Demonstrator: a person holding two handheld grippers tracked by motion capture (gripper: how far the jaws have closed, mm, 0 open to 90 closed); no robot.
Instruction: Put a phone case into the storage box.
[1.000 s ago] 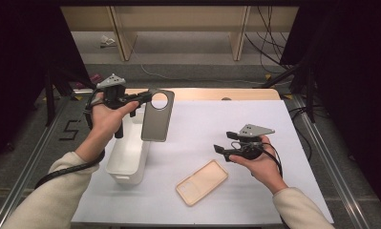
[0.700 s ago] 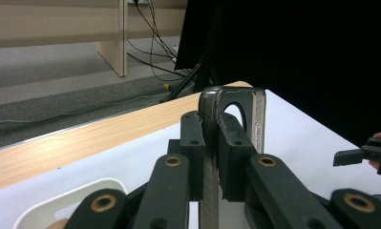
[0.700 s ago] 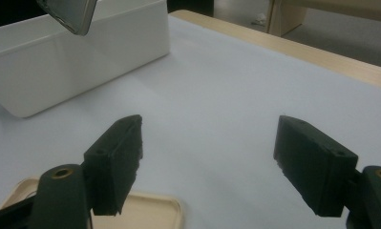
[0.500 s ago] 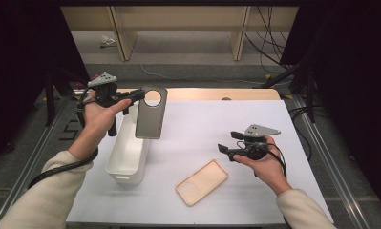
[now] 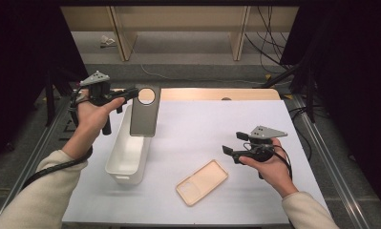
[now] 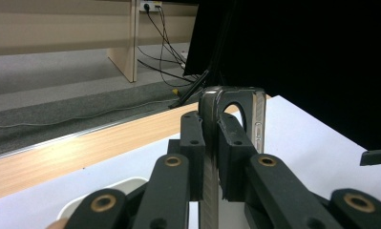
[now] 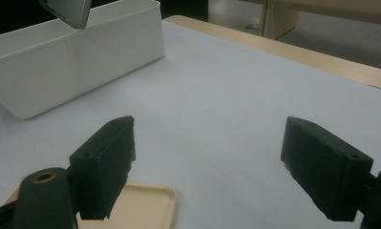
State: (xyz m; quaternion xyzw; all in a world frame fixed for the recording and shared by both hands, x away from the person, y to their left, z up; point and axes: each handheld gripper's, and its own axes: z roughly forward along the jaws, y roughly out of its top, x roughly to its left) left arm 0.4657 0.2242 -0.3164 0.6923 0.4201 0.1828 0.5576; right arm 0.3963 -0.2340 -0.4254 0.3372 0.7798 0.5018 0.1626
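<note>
Left gripper pinches dark grey phone case with round cutout above white plastic bin; right gripper jaws just opened wide, empty, beside beige phone case.

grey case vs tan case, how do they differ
The grey case is dark grey; the tan case is pale tan. The grey case hangs upright in the air, clamped in the left claw over the white bin; the tan case lies flat on the table, touched by neither claw. The grey case shows a round cutout; the tan case shows none clearly. Both are thin rounded rectangles.
</note>
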